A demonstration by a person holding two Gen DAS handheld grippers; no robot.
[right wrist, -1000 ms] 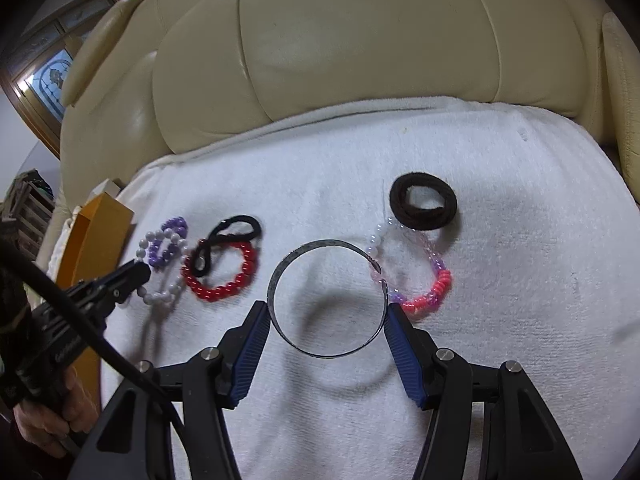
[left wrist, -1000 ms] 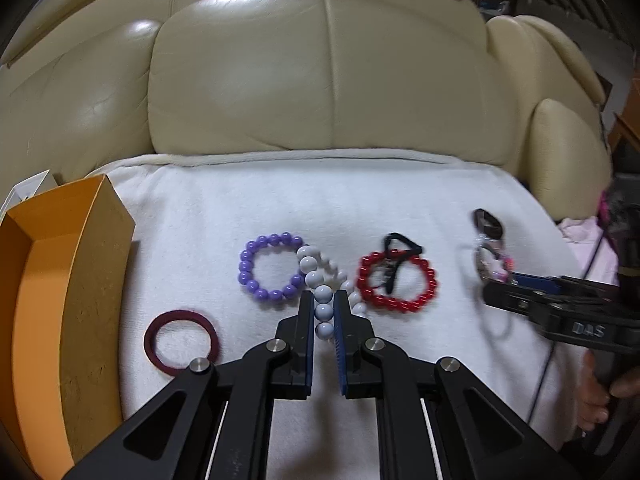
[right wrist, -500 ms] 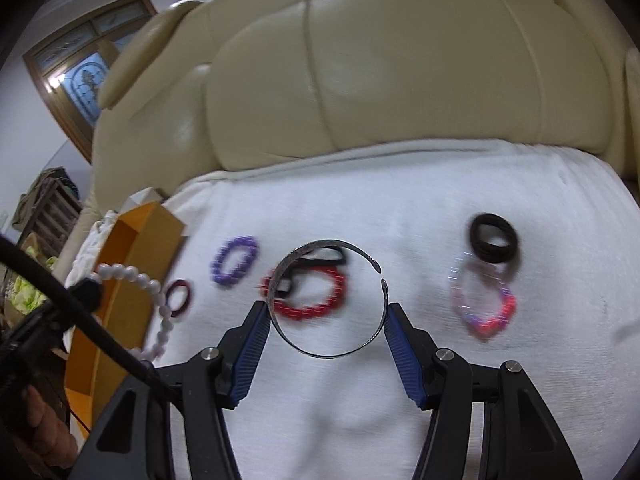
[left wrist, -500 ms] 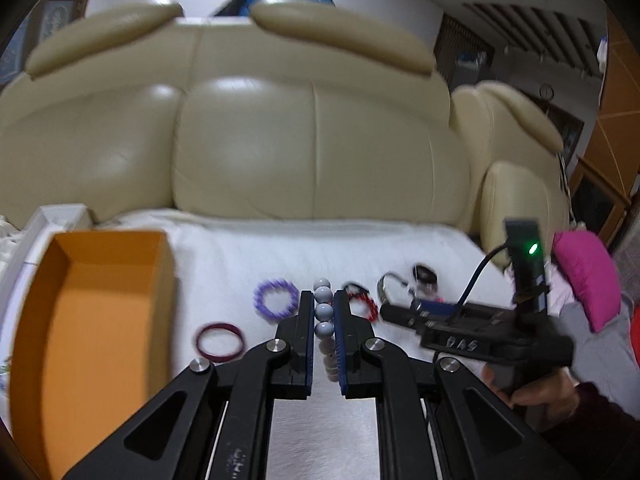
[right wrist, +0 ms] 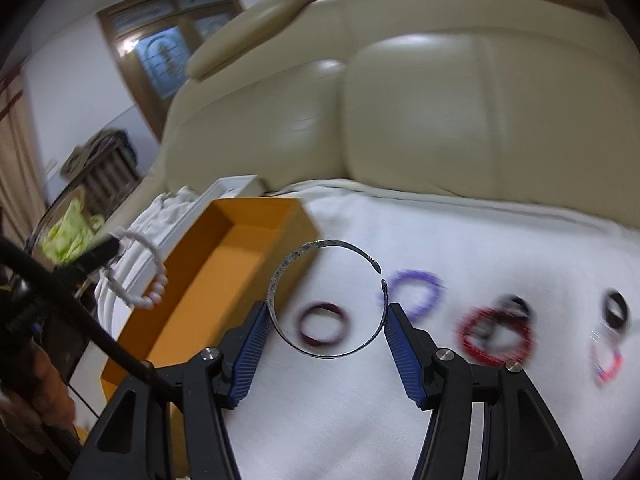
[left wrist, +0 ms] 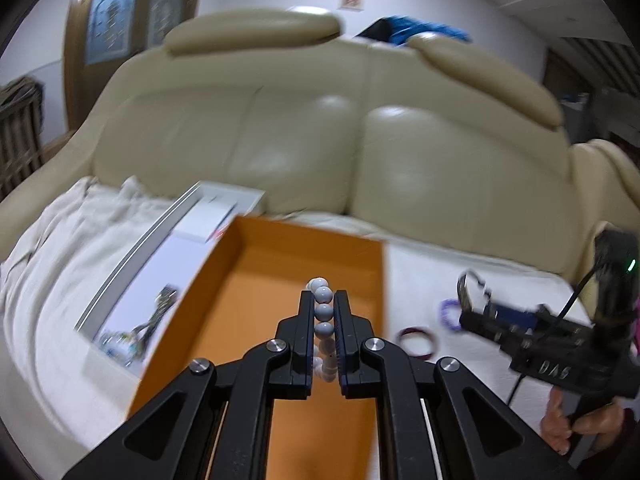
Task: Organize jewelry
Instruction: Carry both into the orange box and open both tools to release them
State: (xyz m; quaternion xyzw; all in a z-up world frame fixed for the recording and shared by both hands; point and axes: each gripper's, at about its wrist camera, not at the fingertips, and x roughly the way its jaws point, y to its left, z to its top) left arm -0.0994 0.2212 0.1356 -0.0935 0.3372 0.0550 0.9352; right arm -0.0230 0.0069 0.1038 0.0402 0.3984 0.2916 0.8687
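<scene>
My left gripper (left wrist: pixel 323 304) is shut on a white bead bracelet (left wrist: pixel 323 312) and holds it above the open orange box (left wrist: pixel 248 300). In the right wrist view the same bracelet (right wrist: pixel 140 272) hangs over the box (right wrist: pixel 224 264). My right gripper (right wrist: pixel 326 320) is shut on a thin silver bangle (right wrist: pixel 288 268), held above the white towel (right wrist: pixel 460 360) beside the box. A maroon ring (right wrist: pixel 322 322), a purple bead bracelet (right wrist: pixel 416 290), a red bead bracelet (right wrist: pixel 496 338) with a black hair tie, a black ring (right wrist: pixel 616 308) and a pink bracelet (right wrist: pixel 608 364) lie on the towel.
A cream leather sofa back (left wrist: pixel 320 132) rises behind the towel. A white tray (left wrist: pixel 160 264) with small items lies left of the orange box. The maroon ring (left wrist: pixel 416 342) and purple bracelet (left wrist: pixel 450 312) lie right of the box.
My left gripper lifted the white bead bracelet off the towel and carried it left over the orange box. My right gripper moved left with the silver bangle, toward the box.
</scene>
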